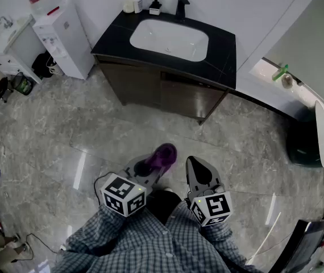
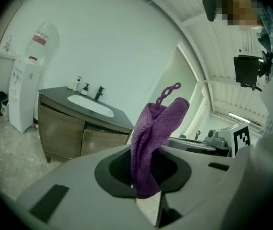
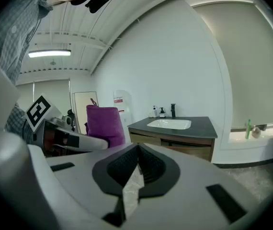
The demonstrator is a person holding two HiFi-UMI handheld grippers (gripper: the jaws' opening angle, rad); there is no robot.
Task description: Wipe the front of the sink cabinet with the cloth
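The left gripper [image 1: 152, 169] squeezes a purple cloth [image 1: 162, 154] low in the middle of the head view. The cloth is soft and fuzzy and folded into a long bundle. Its long side sticks out past the jaw tips toward the sink cabinet [image 1: 167, 92], with a little loop at the far end. The cabinet, in the upper middle, has a brown wood front and a black top, well apart from the cloth. The right gripper [image 1: 199, 168] is closed on nothing.
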